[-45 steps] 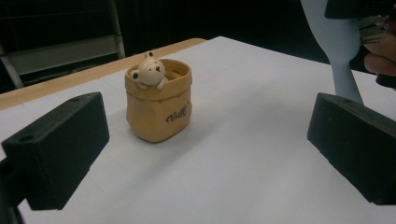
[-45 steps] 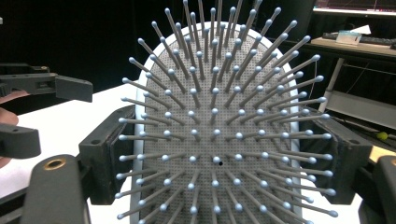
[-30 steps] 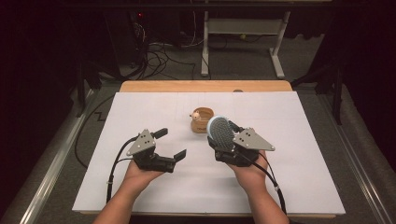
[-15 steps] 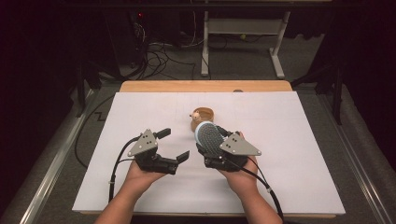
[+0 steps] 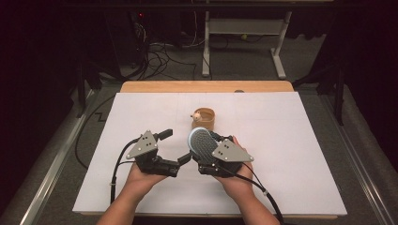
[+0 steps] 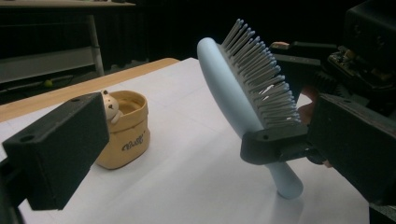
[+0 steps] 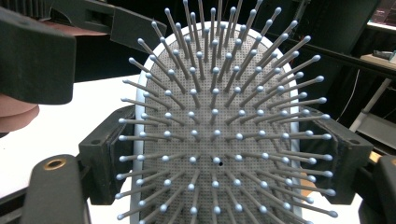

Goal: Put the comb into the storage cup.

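A pale blue hairbrush [image 5: 201, 140] with a grey bristle pad is held head up in my right gripper [image 5: 206, 146], which is shut on its sides. In the right gripper view the two jaws clamp the brush [image 7: 215, 116] at mid-height, bristles facing the camera. My left gripper [image 5: 174, 146] stands open just left of it, nothing between its fingers. The left gripper view shows the brush [image 6: 233, 79] side-on, tilted, its handle end close above the white table. A tan cup [image 5: 203, 119] with a small bear figure sits just behind both grippers.
The white sheet [image 5: 291, 154] covers the table, with a wooden edge [image 5: 206, 86] at the back. Cables trail from both grippers toward the front edge. Dark floor, wires and a desk frame [image 5: 244, 28] lie beyond the table.
My right gripper has carried the hairbrush leftward, closing the gap to the left gripper. The left gripper has stayed where it was.
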{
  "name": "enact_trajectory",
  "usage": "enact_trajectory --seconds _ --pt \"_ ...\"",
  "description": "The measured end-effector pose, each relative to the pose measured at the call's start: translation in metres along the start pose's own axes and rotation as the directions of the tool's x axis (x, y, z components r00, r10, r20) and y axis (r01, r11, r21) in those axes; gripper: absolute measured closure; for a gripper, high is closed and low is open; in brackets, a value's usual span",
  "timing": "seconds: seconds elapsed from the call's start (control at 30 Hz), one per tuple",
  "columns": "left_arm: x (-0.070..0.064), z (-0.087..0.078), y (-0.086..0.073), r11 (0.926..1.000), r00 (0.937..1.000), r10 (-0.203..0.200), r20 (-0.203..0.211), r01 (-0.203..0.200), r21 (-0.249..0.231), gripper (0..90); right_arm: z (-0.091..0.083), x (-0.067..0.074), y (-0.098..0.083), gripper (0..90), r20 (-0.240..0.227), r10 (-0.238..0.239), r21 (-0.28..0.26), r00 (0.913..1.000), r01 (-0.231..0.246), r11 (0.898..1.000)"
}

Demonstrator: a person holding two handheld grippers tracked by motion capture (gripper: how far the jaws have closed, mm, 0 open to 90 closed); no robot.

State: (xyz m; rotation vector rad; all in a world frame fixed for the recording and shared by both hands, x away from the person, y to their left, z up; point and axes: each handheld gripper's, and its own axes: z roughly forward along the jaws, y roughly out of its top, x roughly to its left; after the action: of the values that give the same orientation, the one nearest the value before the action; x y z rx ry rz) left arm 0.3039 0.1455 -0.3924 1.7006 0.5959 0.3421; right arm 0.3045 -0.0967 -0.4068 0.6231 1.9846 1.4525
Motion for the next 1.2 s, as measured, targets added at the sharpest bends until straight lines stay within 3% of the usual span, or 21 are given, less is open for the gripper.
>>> enact_trajectory --seconds 0.37,0.6,0.87,1.2 --pt "-0.005 -0.002 0.008 0.9999 1.0 0.002 0.005 -0.002 -0.016 0.0 -0.001 0.006 0.003 20.7 -0.009 -0.017 -0.011 0.9998 0.017 1.0" --pt "-0.007 0.001 0.007 0.9999 0.9997 0.011 0.021 -0.011 -0.001 0.0 0.0 0.014 0.005 20.7 -0.021 -0.043 -0.02 0.9989 0.043 0.999" --pt "-0.007 0.004 0.006 0.9998 0.9991 -0.016 0.04 0.016 0.01 1.6 0.004 0.021 0.005 20.7 -0.036 -0.068 -0.015 0.997 0.068 0.998" --pt "-0.002 0.005 0.002 0.9989 0.9978 -0.046 0.049 0.045 0.014 4.1 0.004 0.024 0.005 20.7 -0.043 -0.057 -0.019 0.9974 0.056 0.998"
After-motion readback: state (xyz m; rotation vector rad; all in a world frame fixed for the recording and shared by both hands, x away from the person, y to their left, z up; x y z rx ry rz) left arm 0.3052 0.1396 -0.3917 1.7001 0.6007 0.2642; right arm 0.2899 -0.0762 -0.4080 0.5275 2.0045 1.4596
